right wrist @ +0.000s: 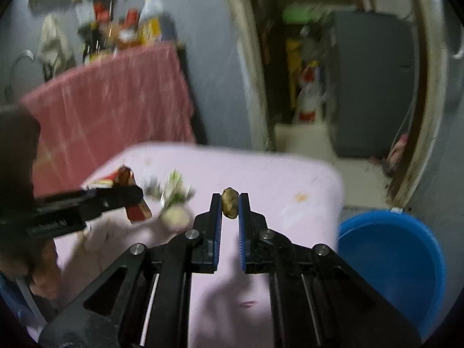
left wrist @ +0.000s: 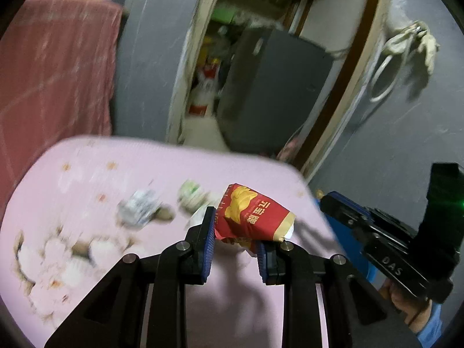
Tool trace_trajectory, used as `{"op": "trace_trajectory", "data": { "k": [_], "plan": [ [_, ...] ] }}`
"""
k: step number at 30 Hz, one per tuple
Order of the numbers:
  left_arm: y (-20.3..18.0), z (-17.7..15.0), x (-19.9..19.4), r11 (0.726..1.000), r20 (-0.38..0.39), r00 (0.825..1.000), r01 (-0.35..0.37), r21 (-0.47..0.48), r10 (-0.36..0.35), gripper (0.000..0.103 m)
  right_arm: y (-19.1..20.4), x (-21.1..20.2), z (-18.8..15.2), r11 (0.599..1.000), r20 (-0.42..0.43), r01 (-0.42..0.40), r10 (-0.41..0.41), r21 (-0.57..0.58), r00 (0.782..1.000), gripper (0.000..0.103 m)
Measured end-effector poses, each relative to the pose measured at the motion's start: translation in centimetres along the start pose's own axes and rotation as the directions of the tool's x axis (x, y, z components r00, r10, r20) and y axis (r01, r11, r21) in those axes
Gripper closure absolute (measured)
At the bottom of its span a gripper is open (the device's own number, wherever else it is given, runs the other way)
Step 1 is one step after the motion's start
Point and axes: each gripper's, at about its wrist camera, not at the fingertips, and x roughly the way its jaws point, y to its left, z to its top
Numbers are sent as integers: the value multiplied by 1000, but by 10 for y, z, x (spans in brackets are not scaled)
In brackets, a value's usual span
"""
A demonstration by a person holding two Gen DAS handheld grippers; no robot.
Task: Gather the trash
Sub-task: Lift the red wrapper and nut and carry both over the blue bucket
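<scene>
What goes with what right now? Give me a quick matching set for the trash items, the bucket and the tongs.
Things:
1. red paper cup
2. small brown scrap
3. blue bucket
4. crumpled white-green wrapper

States:
A. on the floor beside the pink table
B. pinched in the right tongs
C. lying on the tabletop
D. clamped in the left tongs

Pairs: 1-D, 2-B, 3-A, 4-C

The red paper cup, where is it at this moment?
The red paper cup is crushed between the fingertips of the left hand-held gripper, above the pink table. In the left wrist view it sits right of the scraps on the table.
</scene>
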Motion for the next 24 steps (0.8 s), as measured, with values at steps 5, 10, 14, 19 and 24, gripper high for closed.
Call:
{"op": "trace_trajectory", "data": {
  "k": [5, 10, 14, 19, 24],
  "plan": [
    [-37, 15, -7, 997, 135, 989, 52, 55, -59, 82, -7, -44, 12, 994, 216, 112, -107, -11, 971, 93],
    [-76, 24, -15, 986, 262, 958, 79, 148, -116, 82, -12, -82, 15, 982, 375, 188, -179, 13, 910, 93],
    [-99, 29, -11, 978, 284, 947, 100, 184, -150, 82, -26, -104, 15, 972, 438, 229, -228, 52, 869, 93],
    [-120, 29, -2, 965, 267, 946, 122, 231, -184, 82, -52, -122, 9, 953, 435, 282, -302, 113, 848, 93],
    [-149, 24, 15, 945, 232, 948, 148, 292, -220, 81, -78, -138, 1, 935, 428, 312, -355, 168, 831, 92]
  ]
}}
